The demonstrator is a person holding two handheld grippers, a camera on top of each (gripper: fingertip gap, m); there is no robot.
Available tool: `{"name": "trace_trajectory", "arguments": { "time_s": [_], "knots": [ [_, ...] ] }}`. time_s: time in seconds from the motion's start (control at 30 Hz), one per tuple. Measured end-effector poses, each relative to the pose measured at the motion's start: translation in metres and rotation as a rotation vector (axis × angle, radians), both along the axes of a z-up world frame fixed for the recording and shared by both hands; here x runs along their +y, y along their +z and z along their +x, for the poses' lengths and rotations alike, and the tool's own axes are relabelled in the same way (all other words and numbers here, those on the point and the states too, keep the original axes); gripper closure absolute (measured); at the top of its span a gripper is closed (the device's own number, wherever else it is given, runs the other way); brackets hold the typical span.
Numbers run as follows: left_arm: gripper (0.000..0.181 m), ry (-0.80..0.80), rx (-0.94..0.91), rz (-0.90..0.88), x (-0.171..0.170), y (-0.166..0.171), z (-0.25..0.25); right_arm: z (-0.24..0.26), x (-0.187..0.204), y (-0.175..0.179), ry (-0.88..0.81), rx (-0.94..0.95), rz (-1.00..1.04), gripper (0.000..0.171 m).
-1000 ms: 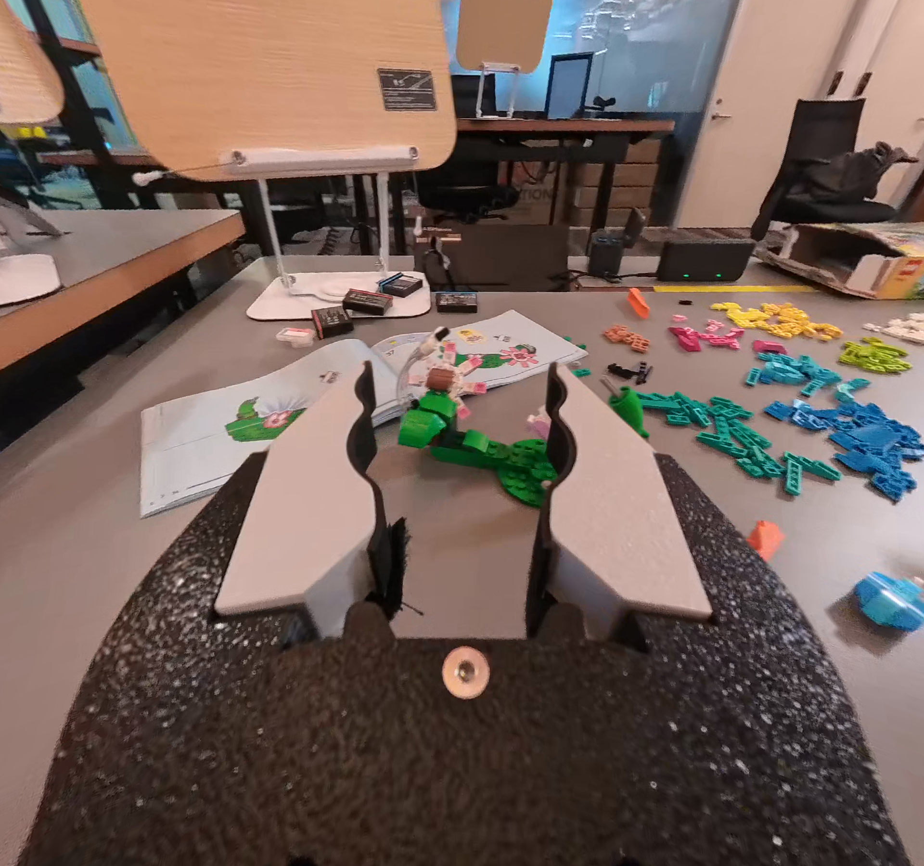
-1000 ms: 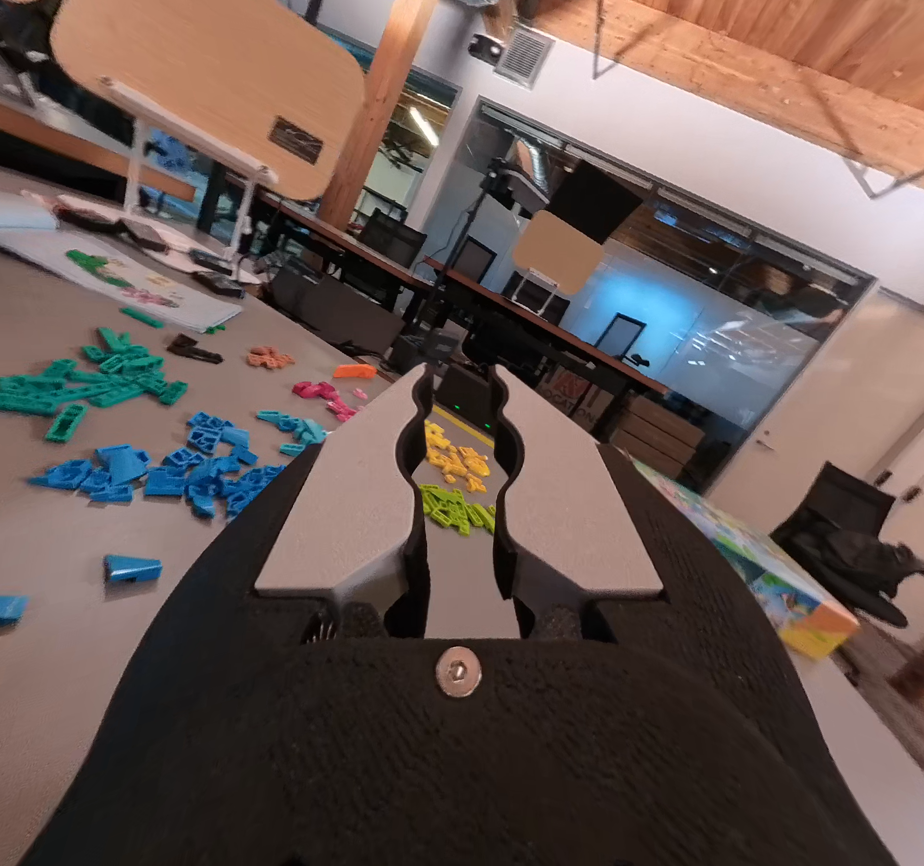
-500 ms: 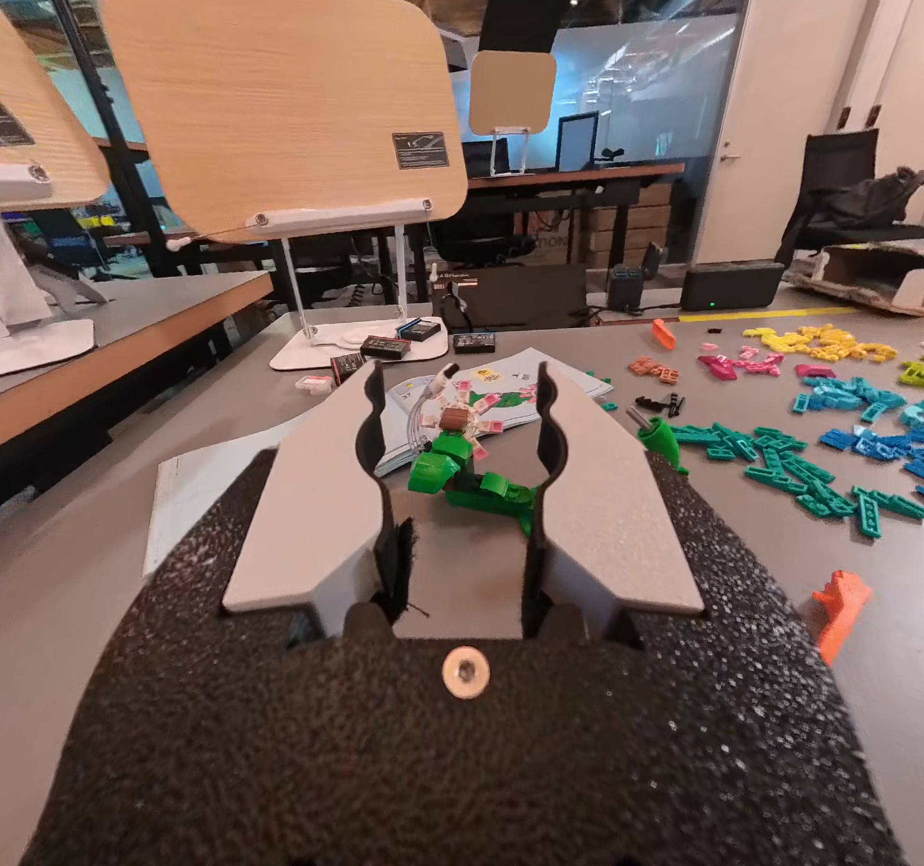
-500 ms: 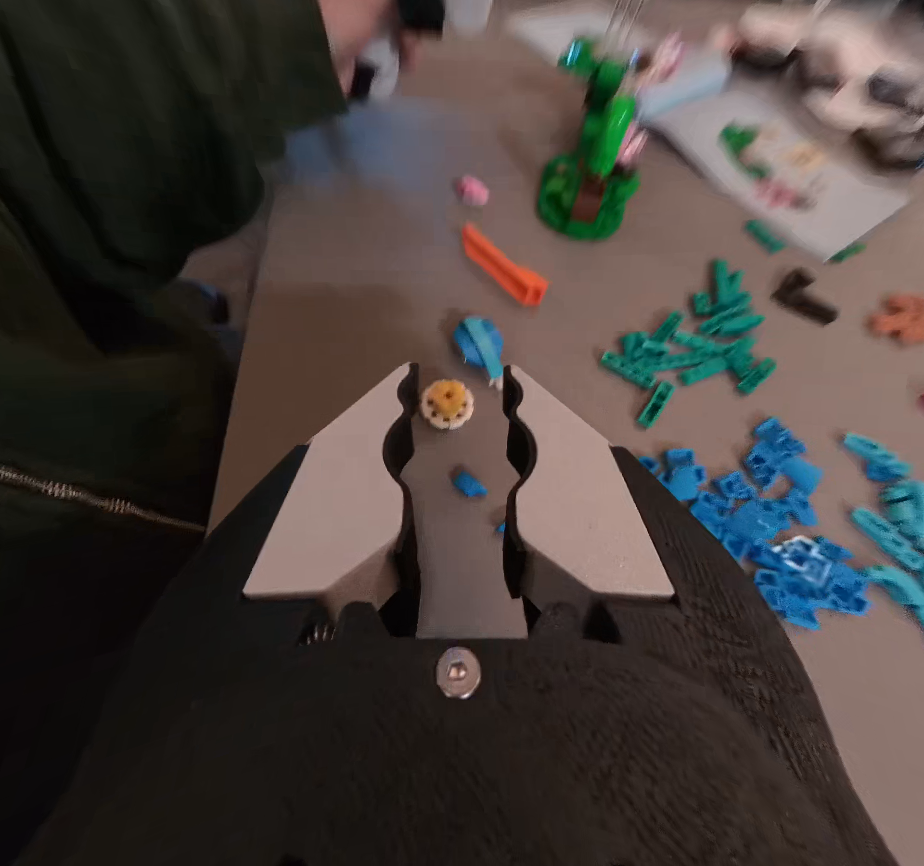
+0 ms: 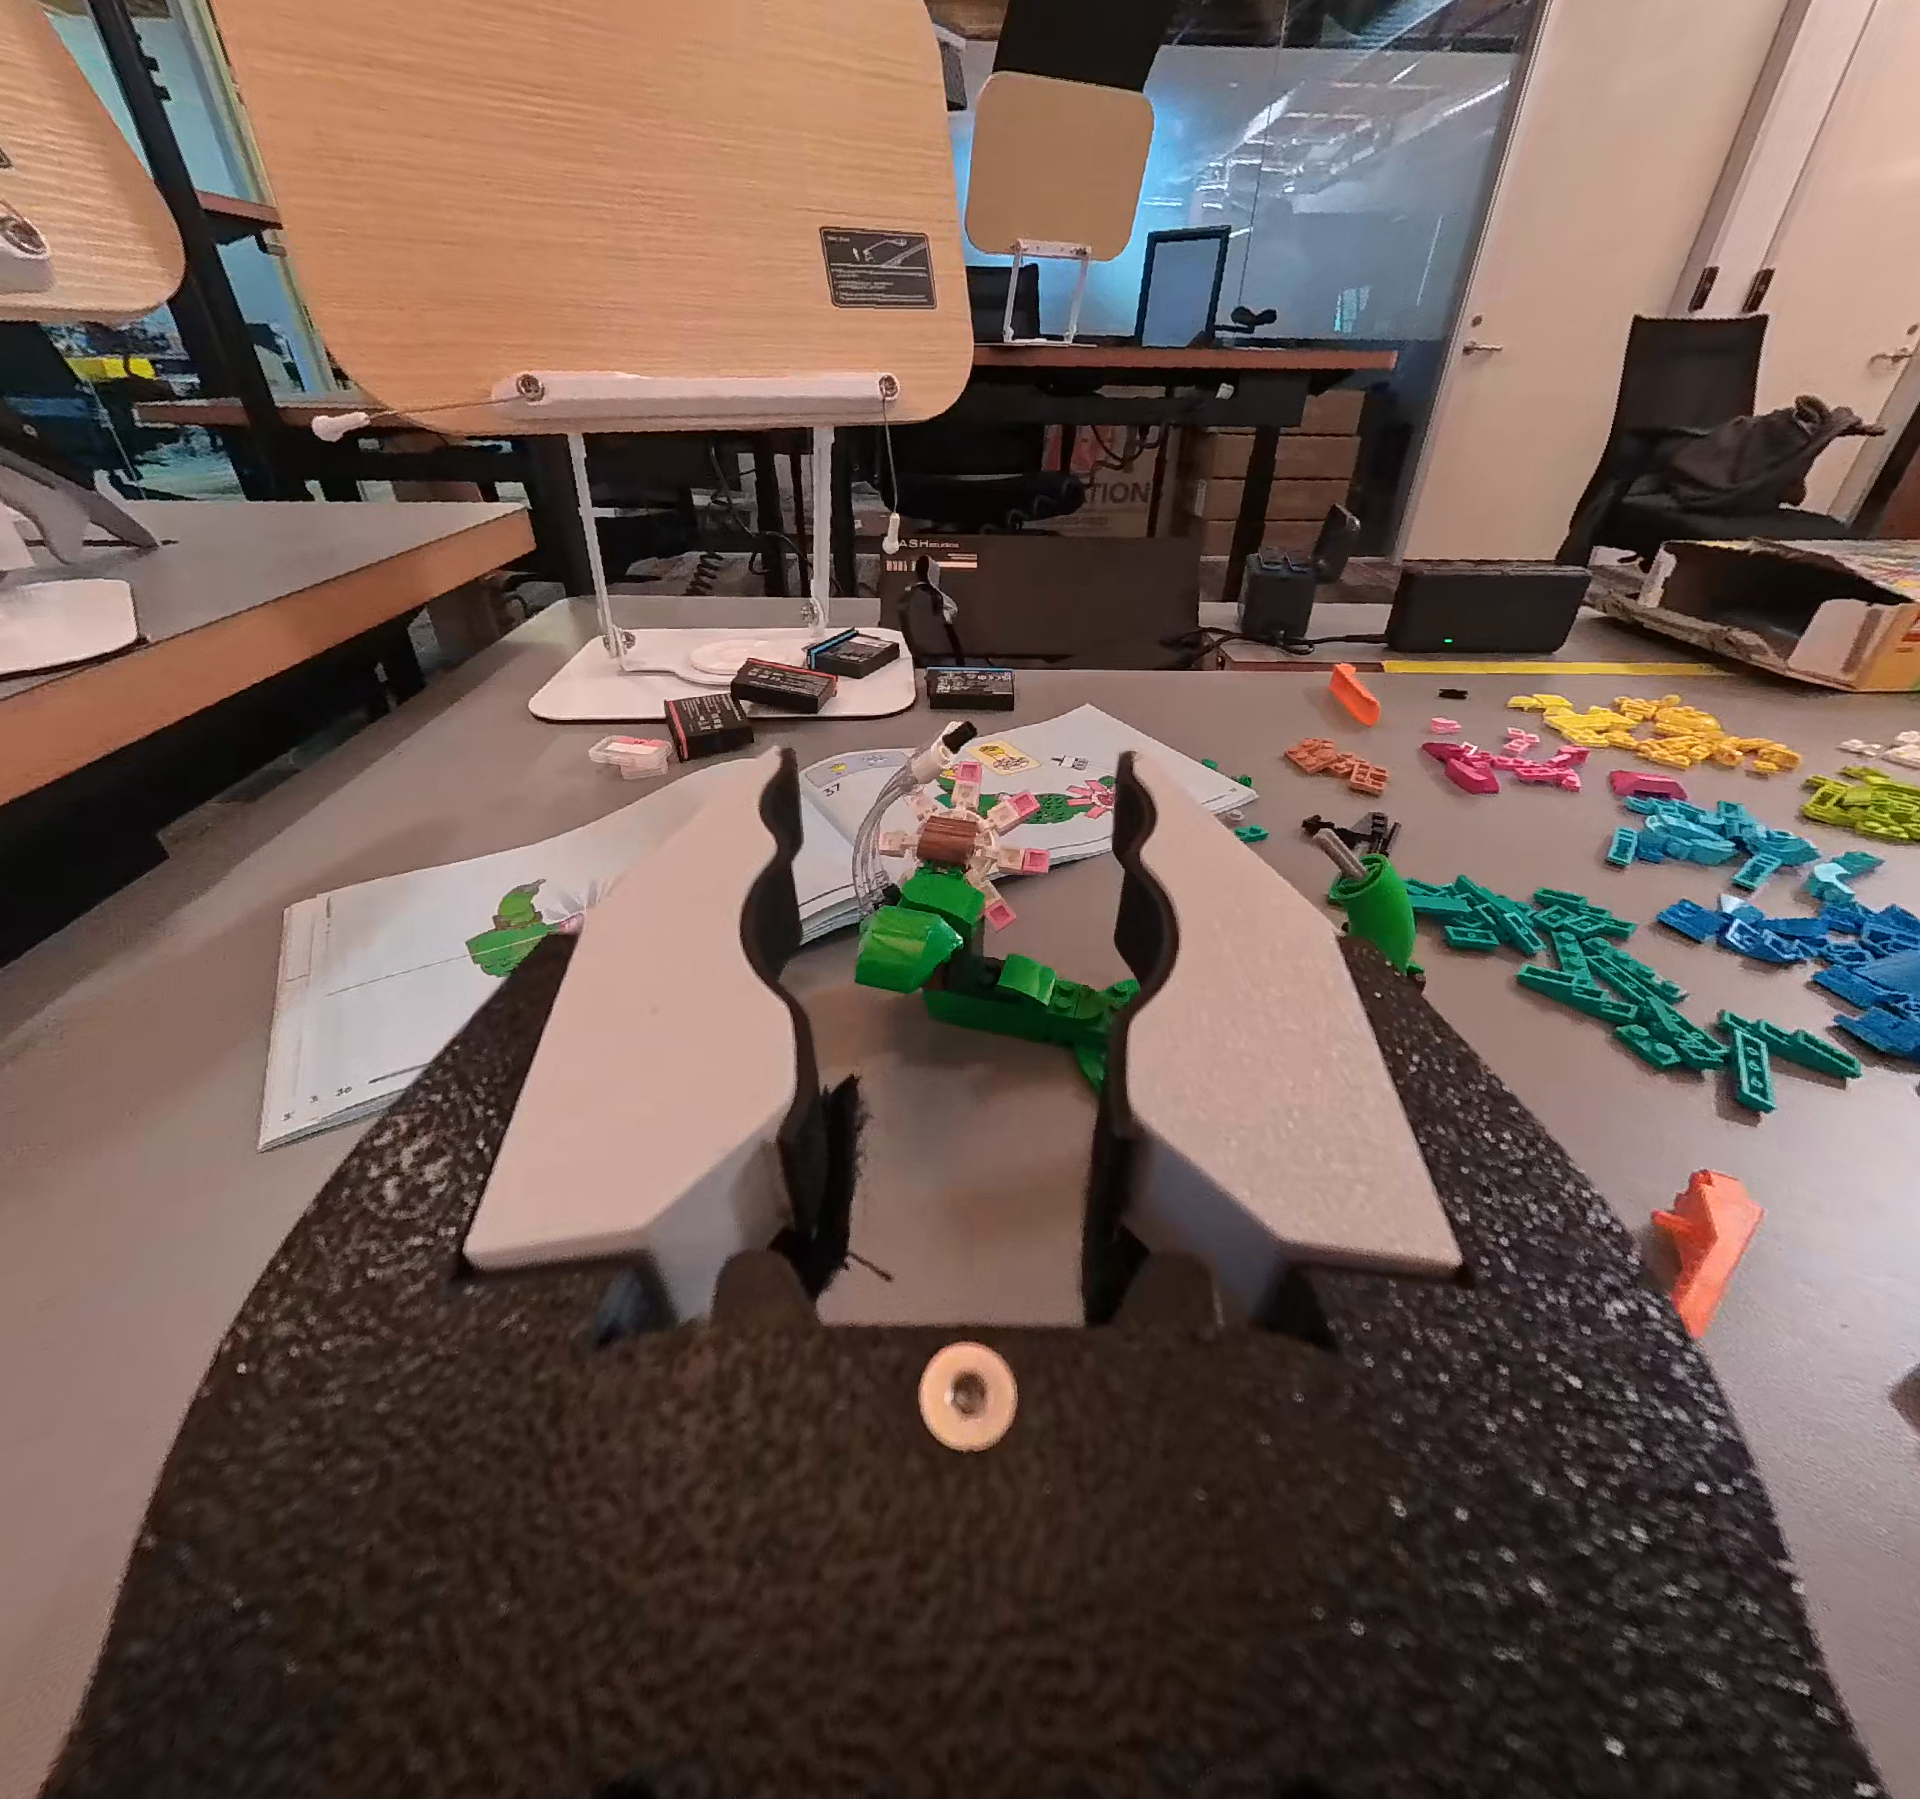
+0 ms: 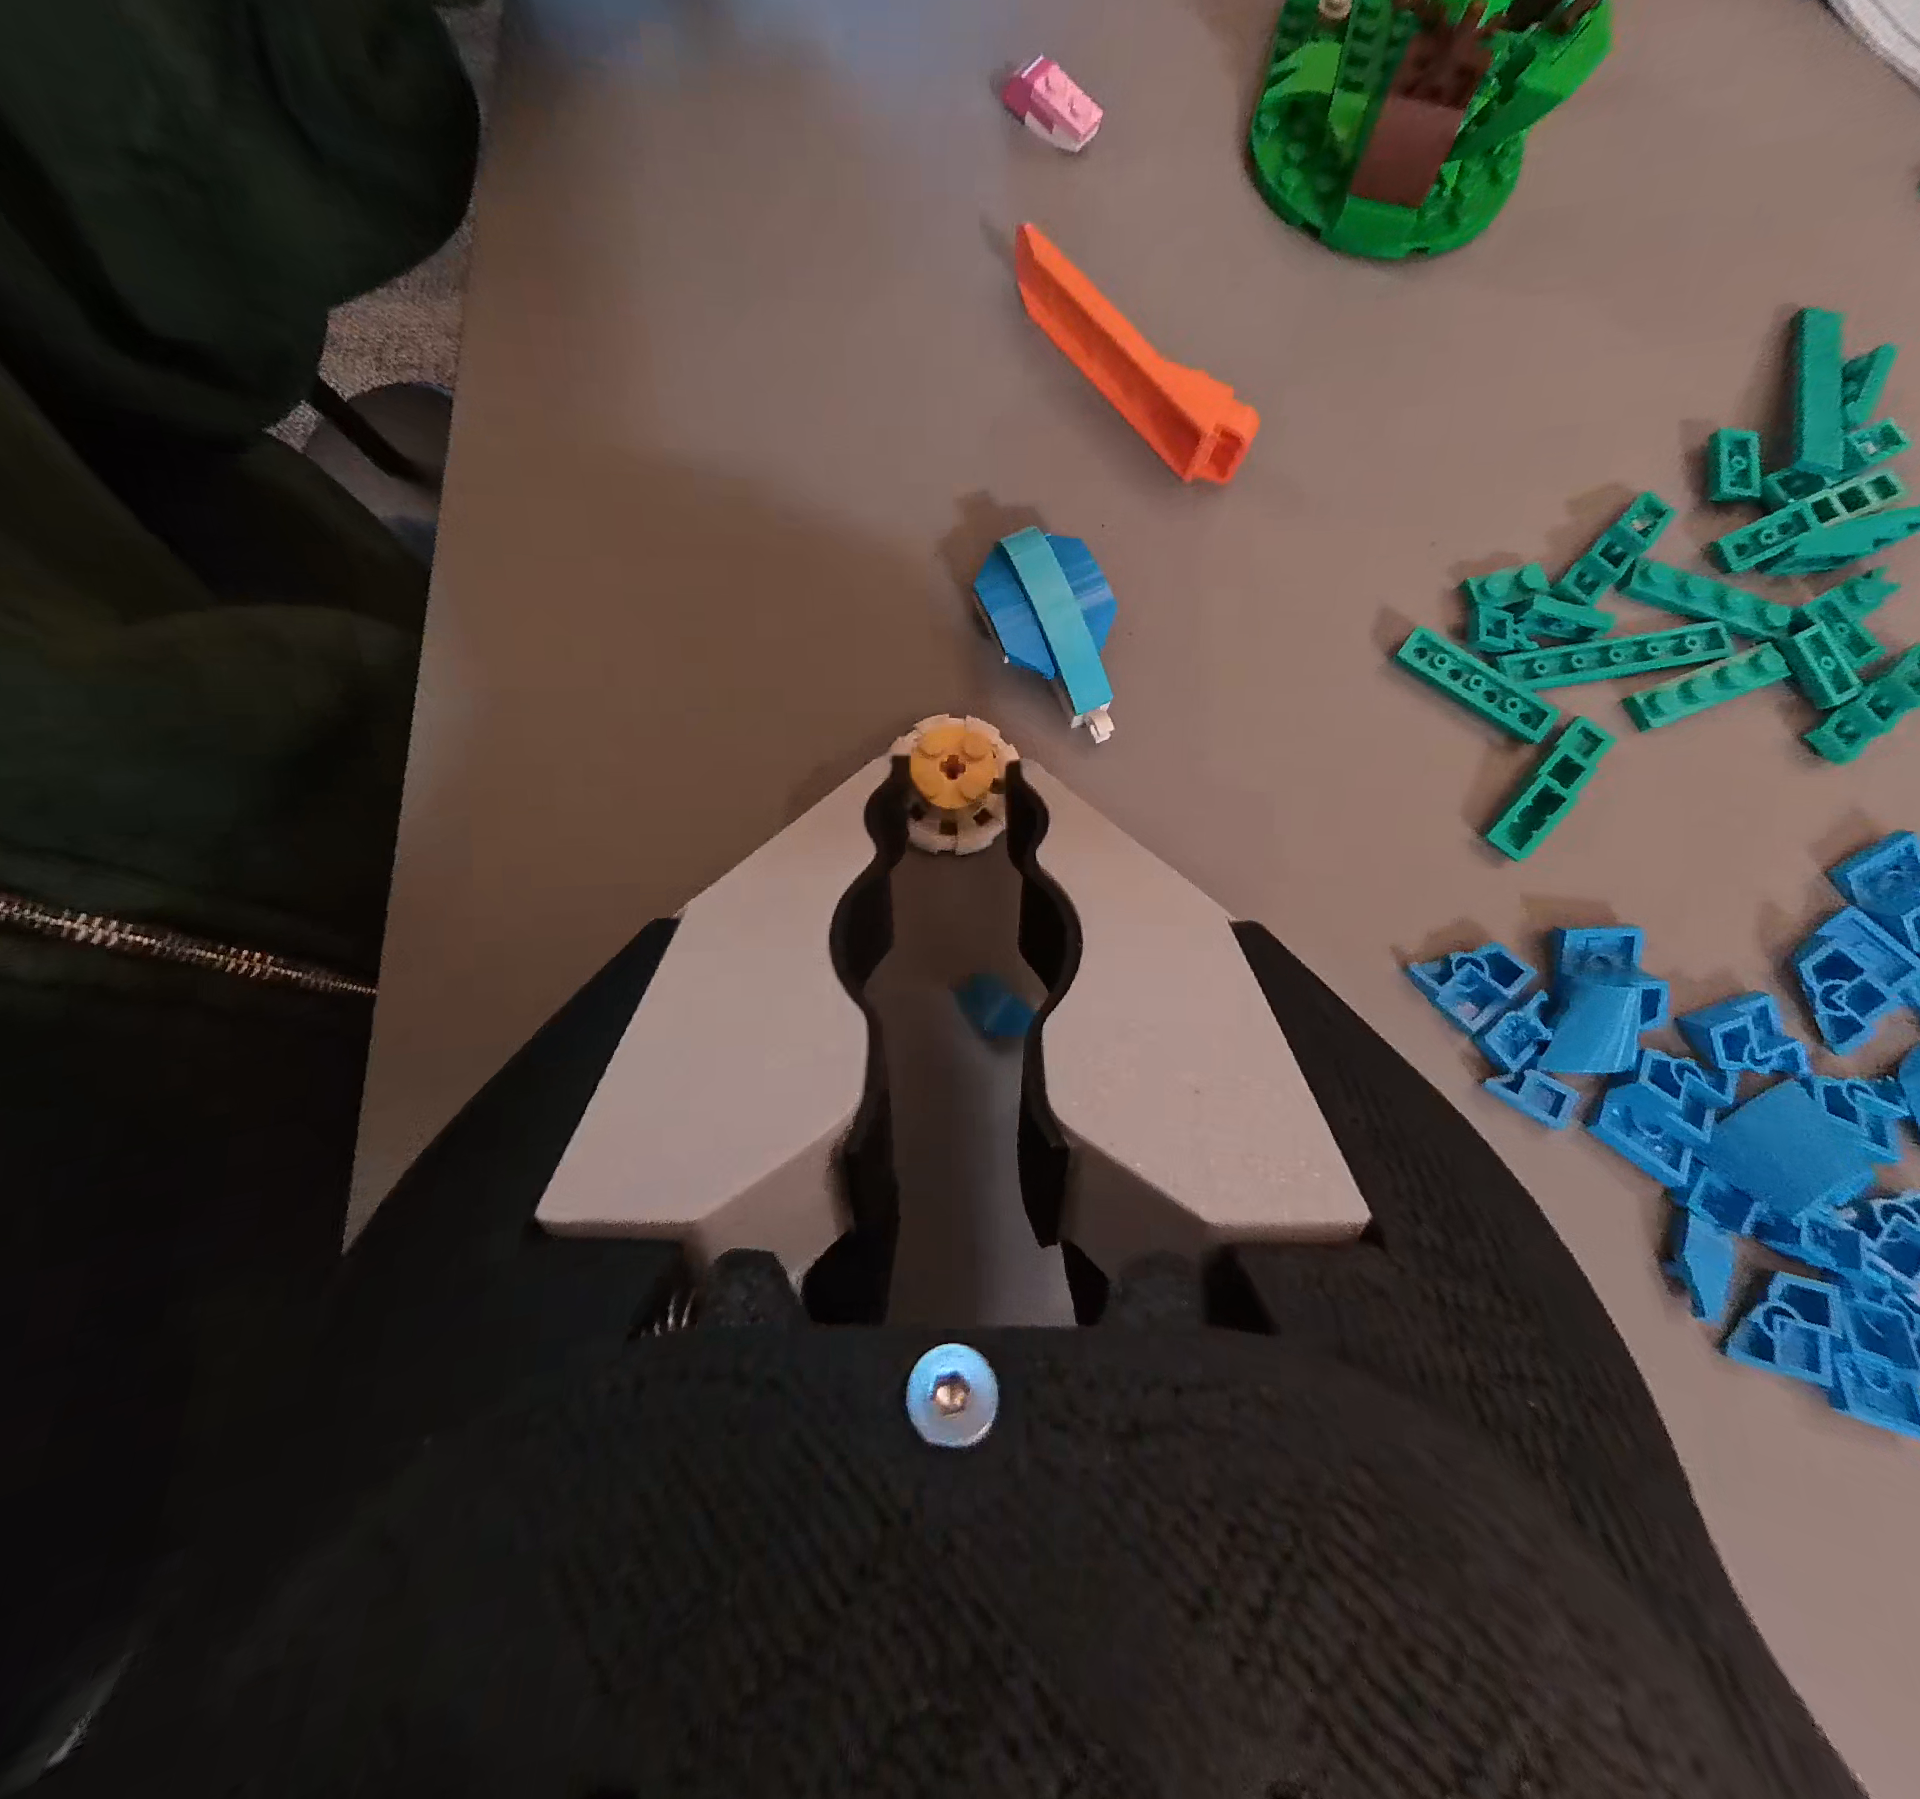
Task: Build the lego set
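A: Right gripper (image 6: 953, 793): jaws nearly closed around the round tan-and-yellow piece (image 6: 952, 789) at their tips. Touching or gripped, can't tell. The piece sits on the desk (image 6: 727, 378), by the near edge.

B: Left gripper (image 5: 951, 814)?

A: Jaws wide open, empty, low over the desk, aimed at the green plant model (image 5: 971, 960) in front of the open booklet (image 5: 436, 960).

B: So the step is fetching the round hub?

A: Likely. Next move needs a firm pinch on its ribbed rim, then a carry to the model.

B: Materials?

A: Hard glossy plastic, studded. Blue petal piece (image 6: 1049, 611) and an orange wedge tool (image 6: 1127, 357) lie beyond the jaws; teal bars (image 6: 1662, 637) and blue slopes (image 6: 1766, 1126) are heaped to the right.
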State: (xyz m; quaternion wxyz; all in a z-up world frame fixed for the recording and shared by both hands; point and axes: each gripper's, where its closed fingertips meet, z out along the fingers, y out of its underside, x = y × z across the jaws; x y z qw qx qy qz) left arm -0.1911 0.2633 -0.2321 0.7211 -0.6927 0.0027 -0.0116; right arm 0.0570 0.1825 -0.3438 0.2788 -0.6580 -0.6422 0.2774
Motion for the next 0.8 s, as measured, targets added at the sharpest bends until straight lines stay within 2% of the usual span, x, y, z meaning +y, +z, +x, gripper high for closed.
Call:
{"name": "trace_trajectory", "arguments": {
  "time_s": [0.03,0.33,0.43,0.63,0.73,0.8],
  "knots": [
    [0.124,-0.002,0.000,-0.004,0.000,-0.001,0.000,-0.001,0.000,0.000,0.002,0.005,-0.003,0.155],
    [0.123,-0.041,0.033,-0.068,0.004,-0.011,0.004,0.001,0.001,0.004,0.017,0.022,0.012,0.156],
    [0.127,-0.077,0.084,-0.112,0.014,-0.017,0.005,-0.002,0.012,0.029,-0.024,0.146,0.057,0.156],
    [0.126,-0.073,0.253,-0.278,0.058,-0.047,-0.014,-0.009,0.042,0.079,-0.139,0.403,0.256,0.156],
    [0.129,-0.144,0.270,-0.340,0.069,-0.065,-0.009,-0.014,0.044,0.090,-0.138,0.485,0.335,0.156],
    [0.139,-0.151,0.288,-0.338,0.073,-0.068,-0.008,-0.017,0.044,0.092,-0.140,0.508,0.374,0.156]
  ]
}}
